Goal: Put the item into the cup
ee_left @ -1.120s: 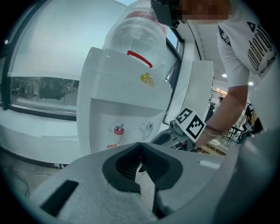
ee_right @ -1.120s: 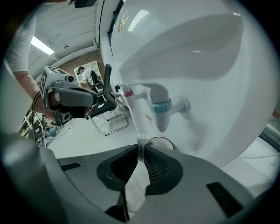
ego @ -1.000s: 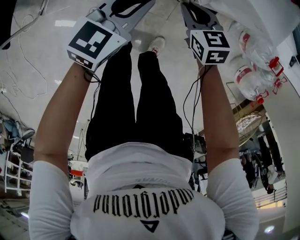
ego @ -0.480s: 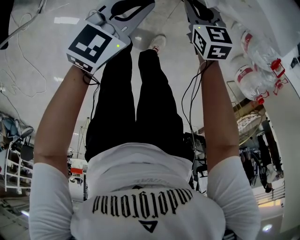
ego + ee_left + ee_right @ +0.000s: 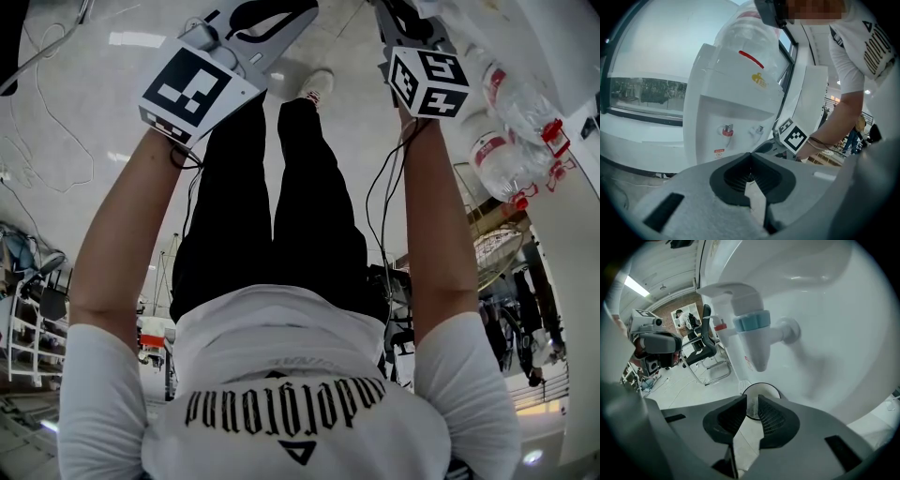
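Note:
In the right gripper view a pale, thin-walled cup (image 5: 761, 391) is held by its rim, the near wall pinched between the two dark ribbed pads. So my right gripper (image 5: 752, 409) is shut on the cup. The cup's open mouth sits just under the spout of a white tap with a blue collar (image 5: 757, 333) on the water dispenser. My left gripper (image 5: 750, 165) is shut with nothing in it, facing the white dispenser front (image 5: 736, 108) from a short distance. In the head view only the marker cubes show, left (image 5: 187, 94) and right (image 5: 429, 82).
The dispenser has a red tap (image 5: 726, 131) and carries a large water bottle (image 5: 745, 42). Spare red-capped bottles (image 5: 511, 141) lie at the right. An office chair (image 5: 708, 350) stands behind, with cables on the floor (image 5: 56, 122). The person's legs (image 5: 272, 197) are below.
Both marker cubes have drifted slightly upward and to the right in the head view. Nothing was taken or let go.

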A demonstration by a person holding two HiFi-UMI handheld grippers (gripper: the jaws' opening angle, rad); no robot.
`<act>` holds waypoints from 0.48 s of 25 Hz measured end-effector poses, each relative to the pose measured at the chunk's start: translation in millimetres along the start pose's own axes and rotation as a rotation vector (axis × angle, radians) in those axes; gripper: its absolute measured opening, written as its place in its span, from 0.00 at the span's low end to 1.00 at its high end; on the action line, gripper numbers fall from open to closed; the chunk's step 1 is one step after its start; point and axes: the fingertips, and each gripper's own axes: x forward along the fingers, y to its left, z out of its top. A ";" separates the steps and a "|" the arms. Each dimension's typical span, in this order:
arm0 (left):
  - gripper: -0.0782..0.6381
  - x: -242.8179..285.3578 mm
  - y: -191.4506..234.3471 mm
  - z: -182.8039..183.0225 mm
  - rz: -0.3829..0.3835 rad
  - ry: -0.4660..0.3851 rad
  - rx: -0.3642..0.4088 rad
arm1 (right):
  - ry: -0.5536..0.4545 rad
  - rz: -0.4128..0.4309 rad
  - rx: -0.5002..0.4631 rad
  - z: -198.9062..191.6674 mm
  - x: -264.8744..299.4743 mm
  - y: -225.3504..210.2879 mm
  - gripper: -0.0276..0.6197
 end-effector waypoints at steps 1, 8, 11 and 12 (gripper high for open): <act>0.13 -1.2 0.1 0.6 0.000 -0.002 0.000 | -0.001 -0.001 0.000 0.7 -0.4 0.6 0.11; 0.13 -7.0 -3.5 2.3 0.002 -0.001 0.006 | 0.008 0.003 -0.010 -1.8 -7.7 6.6 0.16; 0.13 -9.3 -6.4 6.1 0.009 0.003 0.020 | 0.001 0.002 -0.007 1.2 -13.3 7.3 0.16; 0.13 -10.1 -6.7 8.2 0.015 0.002 0.026 | -0.002 0.003 -0.005 2.7 -15.5 7.5 0.16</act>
